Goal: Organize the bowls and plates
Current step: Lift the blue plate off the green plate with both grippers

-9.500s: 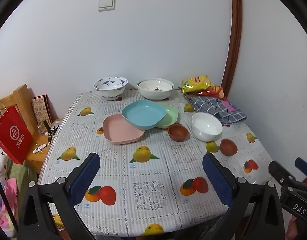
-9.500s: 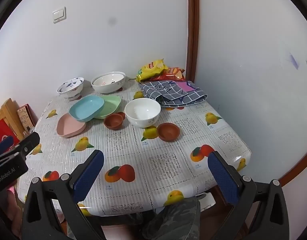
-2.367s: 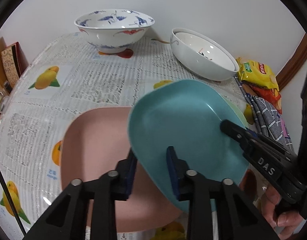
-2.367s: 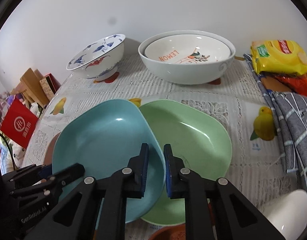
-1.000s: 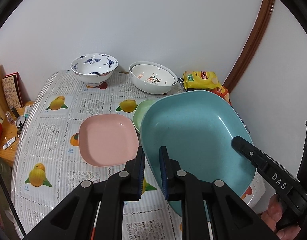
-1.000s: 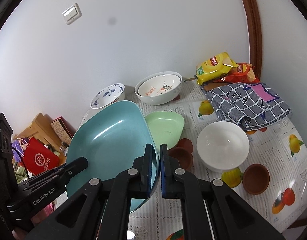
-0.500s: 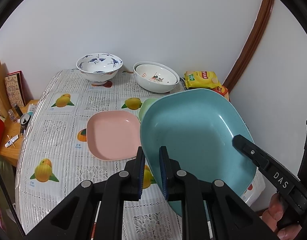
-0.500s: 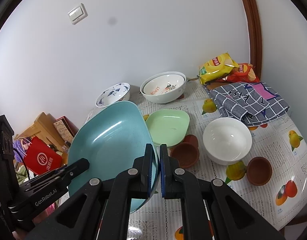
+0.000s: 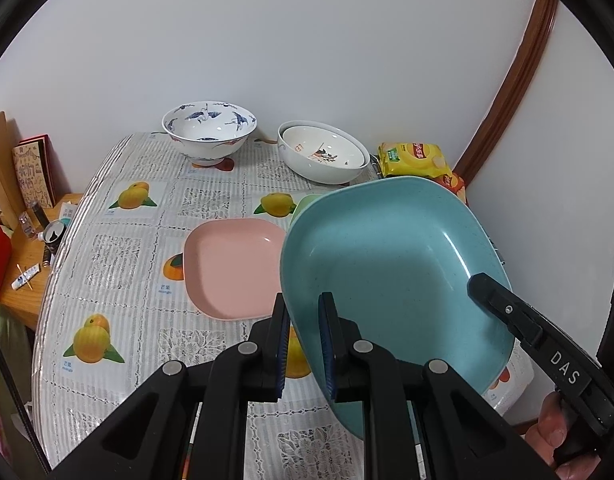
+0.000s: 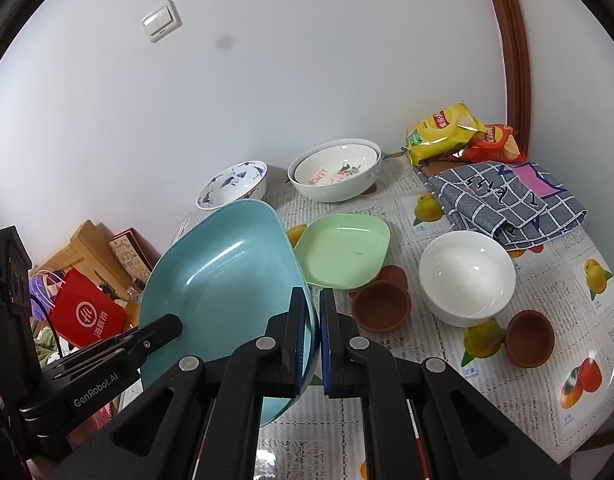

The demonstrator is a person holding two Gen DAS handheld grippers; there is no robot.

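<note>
We hold the blue plate aloft, left gripper and right gripper pinching opposite rims, above the bare near table edge, beside one pink plate and one green plate.

Three square plates: one blue plate, one green plate, one pink plate. Four larger bowls: a crane-painted bowl, two nested white bowls, and a plain white bowl. Three small brown bowls. Two snack bags. One folded checked cloth.
</note>
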